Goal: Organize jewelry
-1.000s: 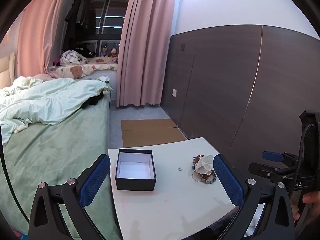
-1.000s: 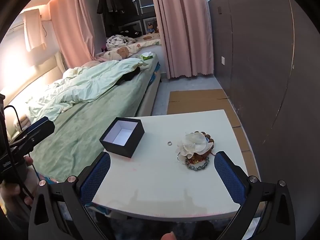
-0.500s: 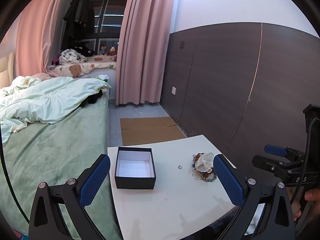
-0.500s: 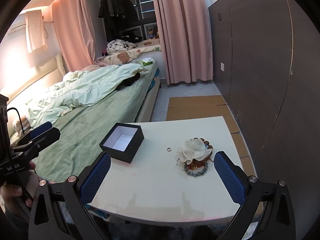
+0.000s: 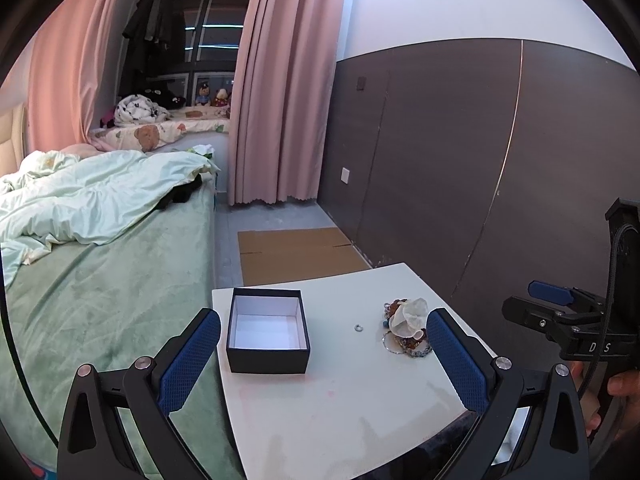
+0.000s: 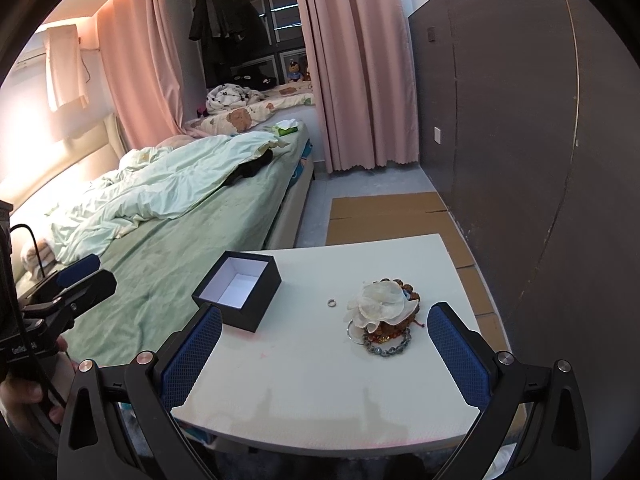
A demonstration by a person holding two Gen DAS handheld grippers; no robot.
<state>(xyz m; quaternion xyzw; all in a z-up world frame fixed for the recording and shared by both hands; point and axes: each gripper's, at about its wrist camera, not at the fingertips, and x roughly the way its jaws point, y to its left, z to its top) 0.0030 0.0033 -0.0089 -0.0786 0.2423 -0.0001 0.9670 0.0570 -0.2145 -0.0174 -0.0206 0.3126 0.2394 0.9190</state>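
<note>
An open black box [image 5: 267, 334] with a white inside stands on the left of a white table [image 5: 340, 400]; it also shows in the right wrist view [image 6: 239, 289]. A small silver ring [image 5: 359, 327] [image 6: 331, 302] lies alone near the middle. A pile of jewelry [image 5: 406, 334] [image 6: 384, 320] with a white shell flower, beads and a chain lies on the right. My left gripper [image 5: 320, 360] is open and empty above the table's near edge. My right gripper [image 6: 324, 358] is open and empty, back from the pile.
A bed [image 5: 100, 280] with a green sheet and pale quilt is close on the table's left. A dark panelled wall [image 5: 480, 160] runs along the right. Flat cardboard [image 5: 296, 252] lies on the floor beyond the table. Pink curtains [image 5: 276, 100] hang at the back.
Both grippers have drawn back and up a little from the table, so the box and the jewelry look slightly smaller and farther. Nothing on the table has moved.
</note>
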